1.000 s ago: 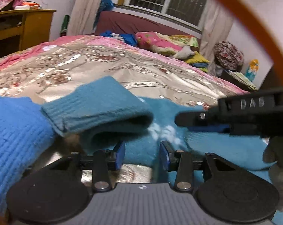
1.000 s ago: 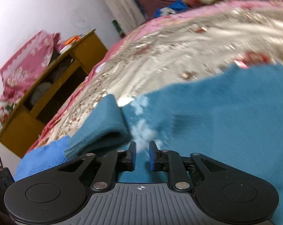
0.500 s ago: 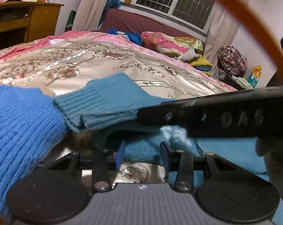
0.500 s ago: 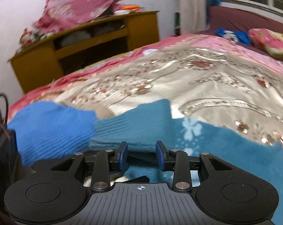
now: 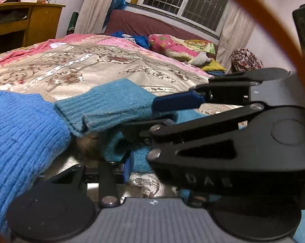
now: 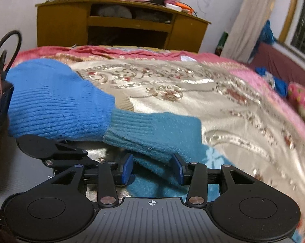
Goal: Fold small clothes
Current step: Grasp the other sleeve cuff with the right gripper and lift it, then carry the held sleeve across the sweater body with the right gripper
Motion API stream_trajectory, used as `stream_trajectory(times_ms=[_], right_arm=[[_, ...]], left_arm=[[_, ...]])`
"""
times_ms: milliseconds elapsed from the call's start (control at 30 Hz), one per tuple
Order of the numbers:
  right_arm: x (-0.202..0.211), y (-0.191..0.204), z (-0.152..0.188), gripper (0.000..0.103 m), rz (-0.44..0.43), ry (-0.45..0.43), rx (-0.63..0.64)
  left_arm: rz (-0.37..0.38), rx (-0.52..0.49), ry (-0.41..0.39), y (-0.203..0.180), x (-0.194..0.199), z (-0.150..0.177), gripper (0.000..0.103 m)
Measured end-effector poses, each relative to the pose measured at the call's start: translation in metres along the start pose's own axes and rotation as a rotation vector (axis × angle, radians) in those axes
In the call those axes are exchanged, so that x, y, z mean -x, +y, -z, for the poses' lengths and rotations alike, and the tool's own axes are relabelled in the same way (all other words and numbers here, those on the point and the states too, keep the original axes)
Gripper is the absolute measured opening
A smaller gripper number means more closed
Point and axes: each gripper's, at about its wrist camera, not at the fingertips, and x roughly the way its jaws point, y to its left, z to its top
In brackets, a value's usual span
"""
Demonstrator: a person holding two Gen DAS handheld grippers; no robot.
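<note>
The teal sweater [image 6: 152, 133] lies on the bed, its ribbed cuff folded over and raised off the flat body. In the right wrist view the cuff sits at twelve o'clock from the right gripper [image 6: 152, 168], its lower fold dipping between the blue pads [image 6: 128, 168]. The jaws have just been opening and stand apart with cloth between them, neither pad visibly pressing on it. In the left wrist view the right gripper crosses from three o'clock, one pad above the cuff and one below.

The left gripper [image 5: 152, 168] sits low at six o'clock of the sleeve; only one pad shows, the other hidden, so I cannot tell its state.

The sweater is fuzzy teal with pale snowflake marks. A bright blue ribbed knit [image 6: 55, 101] touches the cuff at nine o'clock. Both rest on a floral bedspread [image 6: 182, 85]. At twelve o'clock a wooden cabinet [image 6: 116, 22] holds dark bundles on its shelves.
</note>
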Motion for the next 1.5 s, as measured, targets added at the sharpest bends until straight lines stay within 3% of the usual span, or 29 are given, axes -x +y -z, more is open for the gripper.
stream_trajectory(times_ms=[100,233,433,667,800,933,1033,1300,1500], right_arm=[[0.003,0.007,-0.001,0.050,-0.002,-0.031,0.051],[0.002,0.015,-0.007,0.051,0.015,-0.045,0.137],[-0.010,0.022,-0.020,0.051,-0.035,-0.004,0.232],[-0.013,0.022,-0.020,0.050,-0.071,0.029,0.287],[-0.023,0.023,-0.018,0.043,-0.046,0.042,0.261],[-0.027,0.018,-0.018,0.026,-0.069,0.037,0.175],[-0.020,0.004,-0.021,0.015,-0.026,0.000,0.066],[0.036,-0.071,-0.002,0.010,0.057,-0.124,-0.381],[0.069,-0.110,0.035,0.010,0.083,-0.174,-0.597]], left_arm=[[0.002,-0.001,0.001,-0.001,0.001,0.001,0.048],[0.008,0.004,0.002,0.000,0.002,0.001,0.048],[0.024,0.003,0.005,0.002,0.003,0.002,0.048],[0.025,-0.005,0.004,0.000,0.003,0.003,0.049],[0.027,0.000,0.005,0.000,0.003,0.003,0.049],[0.026,-0.001,0.003,0.000,0.003,0.002,0.049],[0.020,-0.007,0.002,-0.001,0.002,0.001,0.050],[0.000,-0.030,-0.009,-0.008,0.002,0.002,0.055],[-0.020,-0.064,-0.022,-0.015,0.003,0.003,0.055]])
